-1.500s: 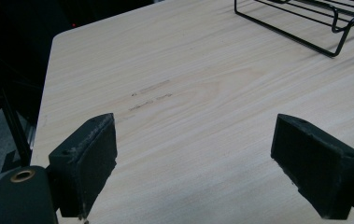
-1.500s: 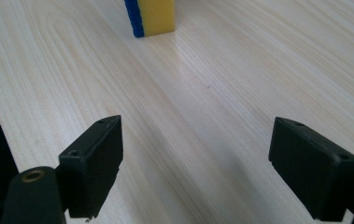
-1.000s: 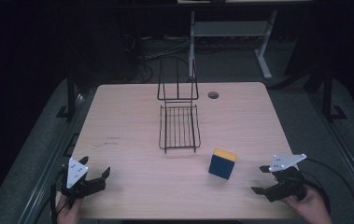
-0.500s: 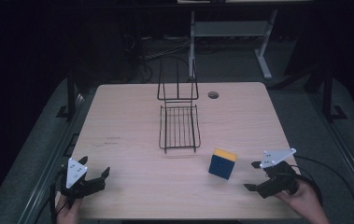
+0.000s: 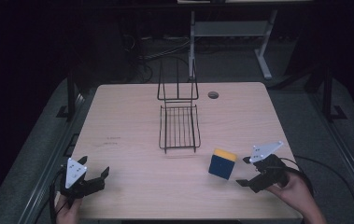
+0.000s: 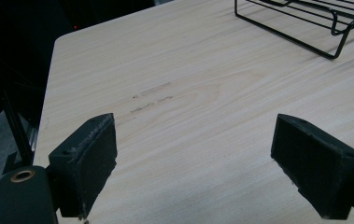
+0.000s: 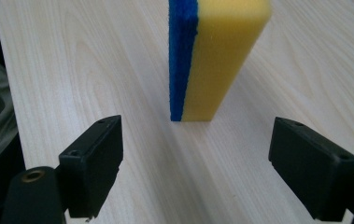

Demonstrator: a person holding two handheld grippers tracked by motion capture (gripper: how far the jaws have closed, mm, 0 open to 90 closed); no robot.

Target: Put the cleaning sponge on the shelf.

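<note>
- Because it is a kitchen sponge [image 7: 216, 56], yellow foam with a blue scouring layer on one face, it should be very light and soft; I judge it will squash under a hard squeeze and tip over at a clumsy nudge, since it stands on a narrow edge.
- Best hold, as I judge it: one pad on the blue face and one on the opposite yellow face, low to mid height, with gentle pressure. The rough blue side should give good friction.
- Seen from the right gripper view, the sponge stands upright just ahead of the right gripper [image 7: 198, 163], roughly centred on the gap between its jaws and not yet between them; nothing touches it.
- That gripper's jaws are spread wide, wider than the sponge is thick, so it could slide forward around it.
- From the high view, the sponge [image 5: 222, 164] sits on the table [image 5: 132, 116] near the right gripper [image 5: 245, 171], on its inner side.
- Beyond the sponge, farther from the person, stands a black wire rack [image 5: 179, 123].
- Well apart, the left gripper [image 6: 193, 163] hovers low over bare wood, jaws spread, holding nothing.
</note>
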